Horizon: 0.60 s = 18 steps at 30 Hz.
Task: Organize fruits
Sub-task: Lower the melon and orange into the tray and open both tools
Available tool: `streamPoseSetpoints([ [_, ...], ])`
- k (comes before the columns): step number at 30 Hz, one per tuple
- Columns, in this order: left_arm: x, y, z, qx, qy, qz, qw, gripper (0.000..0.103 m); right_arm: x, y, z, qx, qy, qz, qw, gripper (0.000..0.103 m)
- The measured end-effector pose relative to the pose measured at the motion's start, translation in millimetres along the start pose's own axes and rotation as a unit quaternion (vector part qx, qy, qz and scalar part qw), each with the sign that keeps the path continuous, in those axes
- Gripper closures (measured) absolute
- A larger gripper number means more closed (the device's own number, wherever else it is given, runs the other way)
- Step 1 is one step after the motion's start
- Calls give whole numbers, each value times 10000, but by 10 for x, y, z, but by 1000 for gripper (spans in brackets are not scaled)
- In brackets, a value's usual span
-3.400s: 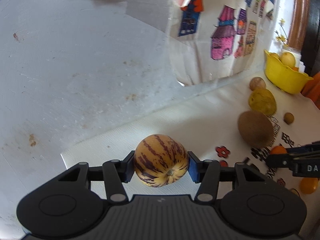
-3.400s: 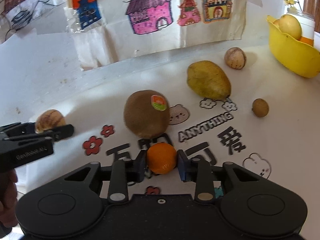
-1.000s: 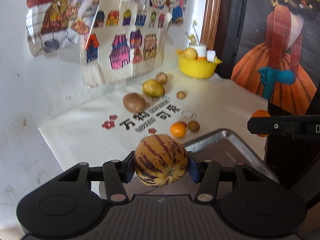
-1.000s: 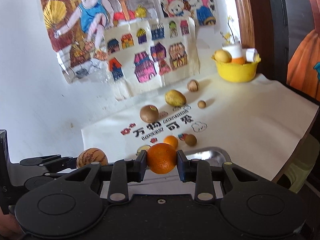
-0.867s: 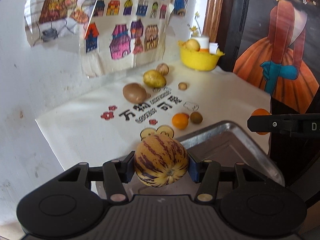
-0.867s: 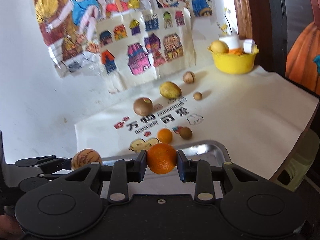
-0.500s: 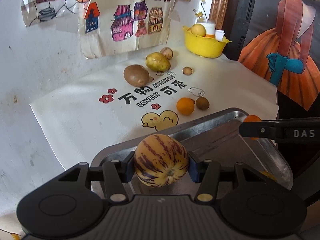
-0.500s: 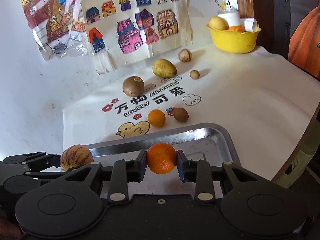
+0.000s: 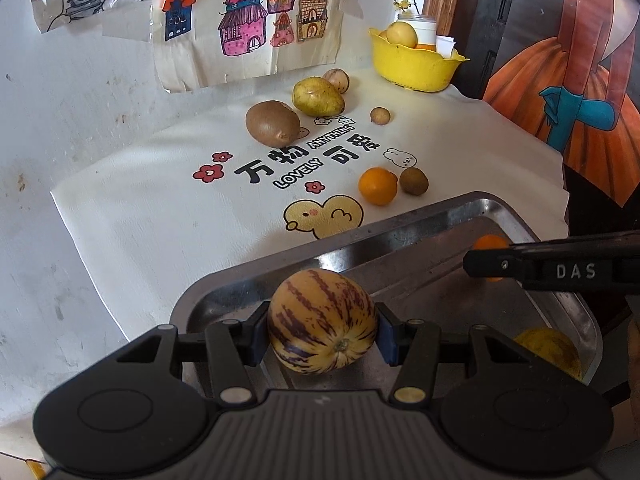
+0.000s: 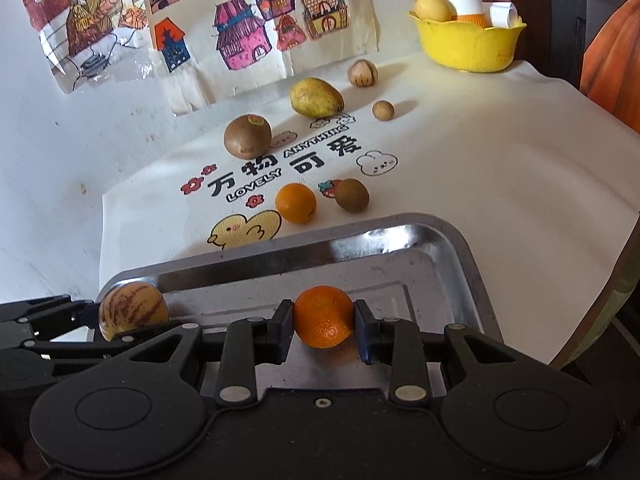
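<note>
Your left gripper (image 9: pixel 322 334) grips the striped melon (image 9: pixel 322 322) and your right gripper (image 10: pixel 323 322) clamps a small orange (image 10: pixel 323 317), both poised over the metal tray (image 10: pixel 460 248), neither set down yet. One yellow fruit (image 9: pixel 548 350) already lies in the tray. Six fruits remain on the cloth (image 10: pixel 480 168), including the loose orange (image 10: pixel 296 203) and kiwi (image 10: pixel 248 137).

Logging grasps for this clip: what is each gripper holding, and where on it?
Left gripper: striped melon, pinched across its two sides. Right gripper: orange, fingers on opposite sides at its middle. Both are above the metal tray.
</note>
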<state>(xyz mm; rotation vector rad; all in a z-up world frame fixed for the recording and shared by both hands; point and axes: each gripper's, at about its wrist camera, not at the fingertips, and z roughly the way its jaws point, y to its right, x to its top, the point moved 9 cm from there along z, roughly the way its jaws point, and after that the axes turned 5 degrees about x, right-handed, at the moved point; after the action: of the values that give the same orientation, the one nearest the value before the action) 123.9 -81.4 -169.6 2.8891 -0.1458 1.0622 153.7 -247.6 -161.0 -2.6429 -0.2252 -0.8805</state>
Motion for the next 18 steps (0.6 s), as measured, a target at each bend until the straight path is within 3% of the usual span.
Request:
streamPoseSetpoints([
  [18, 21, 15, 33, 131, -48, 134, 9998, 46, -43, 6, 92, -73, -150, -76, 9998, 67],
])
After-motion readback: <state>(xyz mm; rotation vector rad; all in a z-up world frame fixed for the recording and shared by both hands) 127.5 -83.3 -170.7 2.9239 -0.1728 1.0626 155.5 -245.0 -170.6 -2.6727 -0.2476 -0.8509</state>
